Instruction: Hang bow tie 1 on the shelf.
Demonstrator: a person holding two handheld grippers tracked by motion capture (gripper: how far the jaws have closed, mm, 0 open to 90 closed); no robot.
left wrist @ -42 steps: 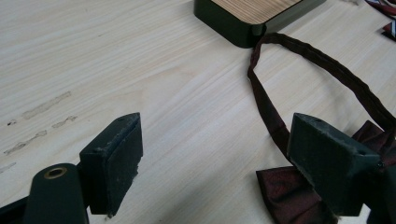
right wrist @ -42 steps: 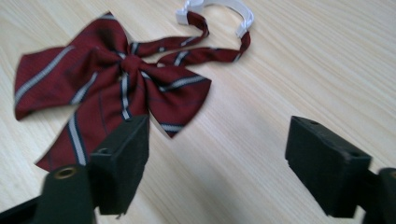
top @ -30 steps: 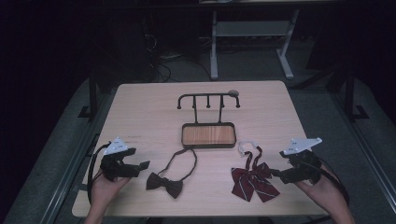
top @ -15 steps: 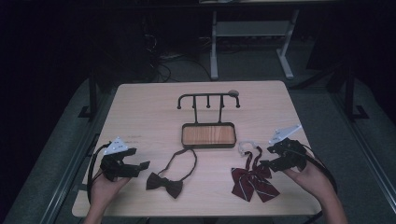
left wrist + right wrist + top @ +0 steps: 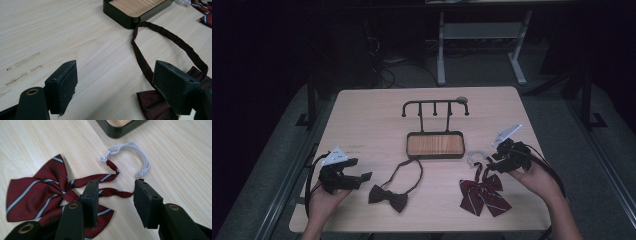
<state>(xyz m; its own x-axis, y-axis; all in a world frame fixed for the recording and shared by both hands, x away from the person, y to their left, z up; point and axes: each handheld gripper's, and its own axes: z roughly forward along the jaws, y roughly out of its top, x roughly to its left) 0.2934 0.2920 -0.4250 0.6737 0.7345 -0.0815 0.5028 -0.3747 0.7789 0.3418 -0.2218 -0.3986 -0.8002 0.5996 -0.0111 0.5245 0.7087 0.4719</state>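
Red striped bow tie (image 5: 37, 195) beneath right gripper (image 5: 116, 195)

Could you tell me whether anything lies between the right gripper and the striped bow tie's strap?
Nothing visible does. The right gripper is open, its fingers on either side of the striped bow tie strap, with bare table around.

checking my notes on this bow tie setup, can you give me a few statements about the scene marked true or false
1. The right tool is open, with the striped bow tie strap between its jaws. True.
2. The left tool is shut on the dark bow tie. False: it is open, holding nothing.
3. The hook rack has a bow tie hanging from it. False: its hooks are bare, both ties lie on the table.
4. The striped bow tie has a white neck band. True.
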